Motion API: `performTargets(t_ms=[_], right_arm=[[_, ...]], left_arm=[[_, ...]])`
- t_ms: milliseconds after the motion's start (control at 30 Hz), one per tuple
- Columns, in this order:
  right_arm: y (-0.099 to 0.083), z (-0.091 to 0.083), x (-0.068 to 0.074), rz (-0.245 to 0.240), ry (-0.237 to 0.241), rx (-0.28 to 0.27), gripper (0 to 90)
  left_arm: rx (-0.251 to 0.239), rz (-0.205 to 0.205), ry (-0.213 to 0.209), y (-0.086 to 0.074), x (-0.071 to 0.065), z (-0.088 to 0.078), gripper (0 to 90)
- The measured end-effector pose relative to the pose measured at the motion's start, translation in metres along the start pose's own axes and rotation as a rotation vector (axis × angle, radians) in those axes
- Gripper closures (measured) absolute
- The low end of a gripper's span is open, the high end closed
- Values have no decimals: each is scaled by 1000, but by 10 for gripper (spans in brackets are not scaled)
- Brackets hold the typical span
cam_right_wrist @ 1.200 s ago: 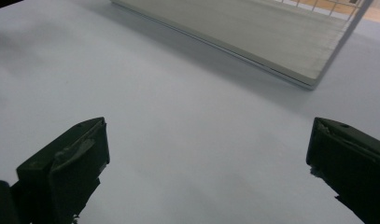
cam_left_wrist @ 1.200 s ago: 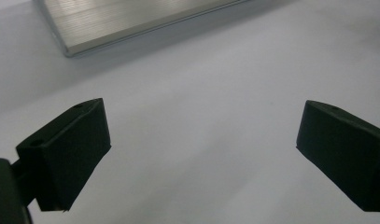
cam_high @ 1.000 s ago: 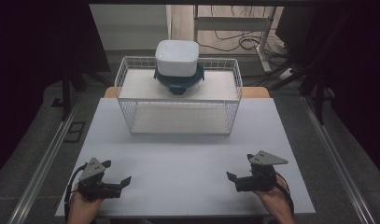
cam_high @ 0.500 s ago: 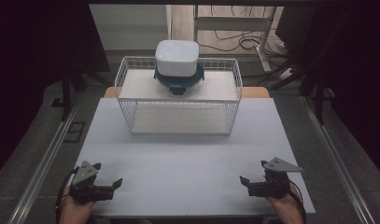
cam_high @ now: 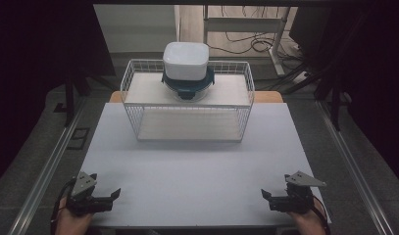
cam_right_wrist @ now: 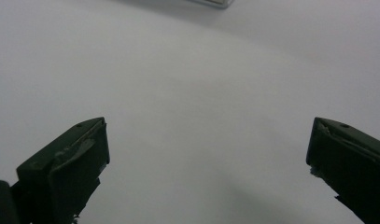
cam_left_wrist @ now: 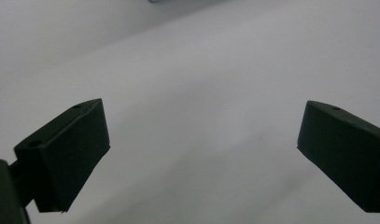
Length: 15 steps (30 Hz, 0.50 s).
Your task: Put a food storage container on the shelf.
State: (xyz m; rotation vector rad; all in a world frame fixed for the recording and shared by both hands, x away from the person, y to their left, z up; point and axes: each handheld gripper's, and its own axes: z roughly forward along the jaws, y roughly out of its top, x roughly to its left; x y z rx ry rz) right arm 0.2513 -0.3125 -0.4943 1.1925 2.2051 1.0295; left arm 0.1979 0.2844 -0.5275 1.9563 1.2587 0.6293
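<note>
A white wire basket rack (cam_high: 187, 105) stands at the far middle of the white table (cam_high: 197, 166). On its upper shelf sits a glass container with a dark teal lid (cam_high: 187, 85), and a white square bowl (cam_high: 186, 59) rests upside down on top of it. My left gripper (cam_high: 116, 193) lies near the table's front left corner, jaws wide apart and empty. My right gripper (cam_high: 264, 194) lies near the front right corner, also open and empty. In the left gripper view the left gripper (cam_left_wrist: 201, 140) faces bare tabletop, as does the right gripper (cam_right_wrist: 206, 154) in its own view.
Metal rails (cam_high: 50, 166) run along both sides of the table. Behind the rack are a desk frame and cables on the floor (cam_high: 246, 41). A wide stretch of bare tabletop lies between the grippers and the rack.
Both grippers have drawn back toward the table's front edge and spread slightly outward. The rack and the stacked containers have stayed put.
</note>
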Motion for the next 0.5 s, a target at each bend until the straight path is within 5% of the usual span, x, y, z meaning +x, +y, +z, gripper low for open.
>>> performTargets(t_ms=[233, 500], right_arm=[[-10, 8, -5, -4, -22, 66, 0], [-11, 12, -6, -3, -27, 102, 0]], left_arm=[[52, 7, 14, -8, 5, 8, 17], [50, -24, 5, -9, 9, 9, 15]])
